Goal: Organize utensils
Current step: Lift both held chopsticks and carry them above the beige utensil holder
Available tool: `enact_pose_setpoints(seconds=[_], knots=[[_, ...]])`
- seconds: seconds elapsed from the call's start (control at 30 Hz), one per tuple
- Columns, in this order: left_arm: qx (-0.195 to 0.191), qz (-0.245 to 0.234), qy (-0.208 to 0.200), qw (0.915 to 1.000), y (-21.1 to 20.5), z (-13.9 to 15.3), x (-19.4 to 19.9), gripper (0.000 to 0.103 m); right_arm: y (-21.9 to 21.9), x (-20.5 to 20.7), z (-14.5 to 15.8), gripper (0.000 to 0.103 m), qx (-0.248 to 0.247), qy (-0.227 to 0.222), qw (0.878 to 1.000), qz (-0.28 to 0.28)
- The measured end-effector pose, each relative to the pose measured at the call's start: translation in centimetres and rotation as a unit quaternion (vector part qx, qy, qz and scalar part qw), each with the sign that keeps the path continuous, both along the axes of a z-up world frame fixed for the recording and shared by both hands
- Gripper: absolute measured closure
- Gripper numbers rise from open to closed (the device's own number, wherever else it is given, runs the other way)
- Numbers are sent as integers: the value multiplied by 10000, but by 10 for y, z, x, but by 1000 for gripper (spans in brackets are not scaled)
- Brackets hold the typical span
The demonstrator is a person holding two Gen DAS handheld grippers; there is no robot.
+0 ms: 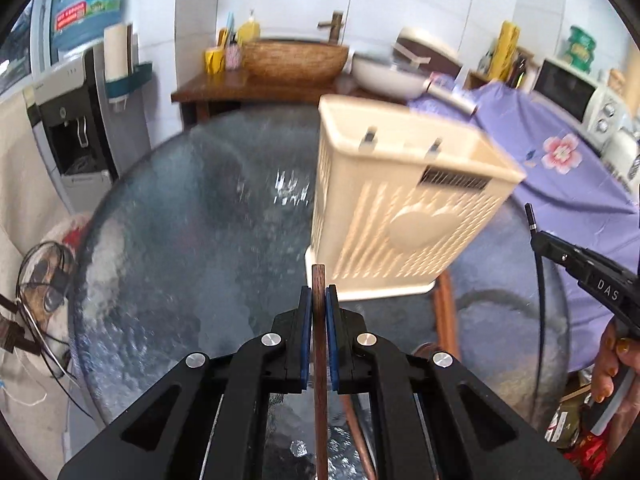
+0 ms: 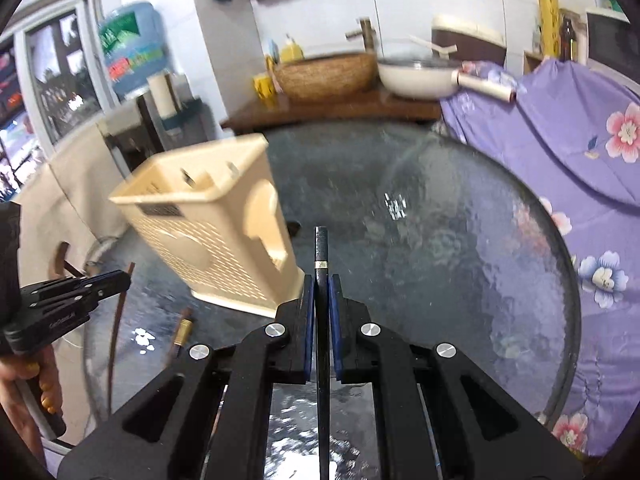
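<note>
The cream, slotted plastic utensil basket (image 1: 404, 208) is standing on the round, dark textured-glass desk (image 1: 180, 248), and everything here is placed relative to it.

The left gripper (image 1: 319, 300) is sitting just in front of the basket's base, its blue pads pressed together on 1 brown wooden chopstick (image 1: 319, 360), whose squared tip is poking up past the fingertips toward the basket's lower edge. In the right wrist view this same gripper (image 2: 120, 278) is appearing to the left of the basket, with the brown stick hanging down from it over the desk.

The right gripper (image 2: 321, 292) is sitting to the right of the basket's front corner, pinching 1 dark chopstick with a silver band (image 2: 321, 248); the stick's end is rising above the jaws, close beside the basket's base. In the left wrist view that gripper (image 1: 538, 240) is showing at the right of the basket, the dark tip standing up from it.

1 more brown chopstick with a brass-coloured band (image 2: 182, 330) is lying on the desk just in front of the basket, between the 2 grippers.

Behind the basket, beyond the desk's far edge, a woven brown bowl-shaped basin (image 1: 294, 60) is resting on a wooden stand, and a purple floral cloth (image 2: 560, 128) is draping to the right.
</note>
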State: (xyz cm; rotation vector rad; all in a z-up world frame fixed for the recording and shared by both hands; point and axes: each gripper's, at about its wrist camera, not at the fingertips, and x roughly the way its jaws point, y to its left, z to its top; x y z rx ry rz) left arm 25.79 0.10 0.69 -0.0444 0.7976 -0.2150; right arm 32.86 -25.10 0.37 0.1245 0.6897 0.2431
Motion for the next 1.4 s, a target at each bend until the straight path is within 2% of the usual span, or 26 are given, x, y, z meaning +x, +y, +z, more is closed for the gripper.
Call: enact_pose_setpoints(seconds=[0.17,0.33,0.7,0.9,1.13,1.4], knots=[[-183,-74,-449,9988,2,40,-21,96,0,-35,43,95,96,-649,9977,160],[-193,-154,-817,9964,-4,70,-34,96,1,-60,73,95,102,-1079,9937,294],[-139,-193,-1165,9929,-3,92,-49,96,11,-63,88,95,-5,-1196,9913,546],[-208,-281,-1318,9907,-1,115,-50,96,19,-62,110,95,131,-1178,9893,847],[-375,-501,-1571,9856,-3,171,-47,96,26,-55,157,95,359,-1238,9848,1167],[-474,-427,-1983,9781,-14,243,-29,96,38,-33,228,95,448,-1609,9799,1087]])
